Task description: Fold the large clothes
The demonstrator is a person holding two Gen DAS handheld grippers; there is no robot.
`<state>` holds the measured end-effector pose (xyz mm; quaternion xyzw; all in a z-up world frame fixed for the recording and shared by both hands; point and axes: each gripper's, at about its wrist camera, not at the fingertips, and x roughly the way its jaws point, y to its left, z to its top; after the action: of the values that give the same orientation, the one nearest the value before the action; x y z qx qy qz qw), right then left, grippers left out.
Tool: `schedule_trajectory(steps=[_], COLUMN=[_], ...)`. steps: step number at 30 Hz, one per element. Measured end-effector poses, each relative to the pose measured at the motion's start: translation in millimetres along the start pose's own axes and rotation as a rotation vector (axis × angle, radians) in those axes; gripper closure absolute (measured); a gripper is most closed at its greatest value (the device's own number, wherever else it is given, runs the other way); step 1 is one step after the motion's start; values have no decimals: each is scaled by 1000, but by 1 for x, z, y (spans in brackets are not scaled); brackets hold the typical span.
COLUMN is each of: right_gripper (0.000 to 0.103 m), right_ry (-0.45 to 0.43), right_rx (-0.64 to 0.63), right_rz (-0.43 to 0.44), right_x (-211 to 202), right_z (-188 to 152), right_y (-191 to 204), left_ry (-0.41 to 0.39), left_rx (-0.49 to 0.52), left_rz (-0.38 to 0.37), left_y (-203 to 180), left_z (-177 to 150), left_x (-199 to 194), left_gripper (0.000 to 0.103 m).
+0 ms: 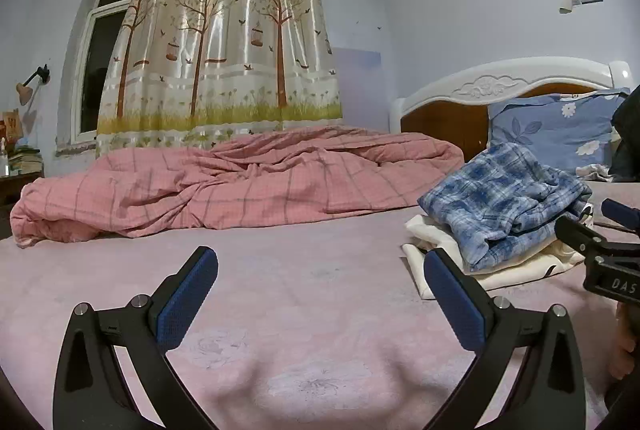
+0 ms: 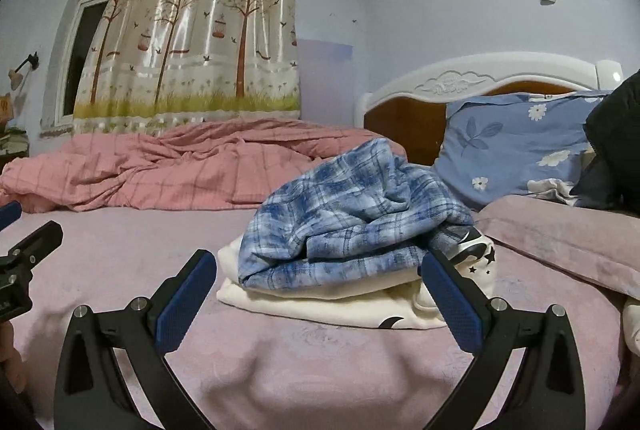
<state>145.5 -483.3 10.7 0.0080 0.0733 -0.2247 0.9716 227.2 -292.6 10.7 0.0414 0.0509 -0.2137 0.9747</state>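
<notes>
- Left wrist view: the left gripper [image 1: 320,294] hovers over bare pink bedsheet [image 1: 280,270], jaws wide apart, gripping nothing.
- Right wrist view: the right gripper [image 2: 320,294] is spread wide too, empty, facing the clothes.
- A blue plaid shirt [image 2: 352,218] lies bunched on a folded cream garment [image 2: 320,304], near the blue floral pillow [image 2: 516,142].

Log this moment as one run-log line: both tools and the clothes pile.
left tool: open, empty | right tool: open, empty | plaid shirt: on cream garment, on bed
</notes>
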Motion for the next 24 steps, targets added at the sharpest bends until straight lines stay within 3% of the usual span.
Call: schedule_trajectory(steps=[4,11,16,24], right_gripper=[0,0,0,0], right_ry=[10,10,9,9], right_rx=[-3,-1,-5,-6], right_rz=[2,11,7,10], right_x=[2,2,2,2], right_z=[0,1,1,1], right_y=[1,0,0,0], left_ry=[32,5,43,37], left_rx=[-3,25,22,28], left_rz=[10,7,9,13], left_y=[0,-6,-6,-4], left_z=[0,0,0,0], left_x=[7,0,8,6], left_gripper=[1,0,0,0])
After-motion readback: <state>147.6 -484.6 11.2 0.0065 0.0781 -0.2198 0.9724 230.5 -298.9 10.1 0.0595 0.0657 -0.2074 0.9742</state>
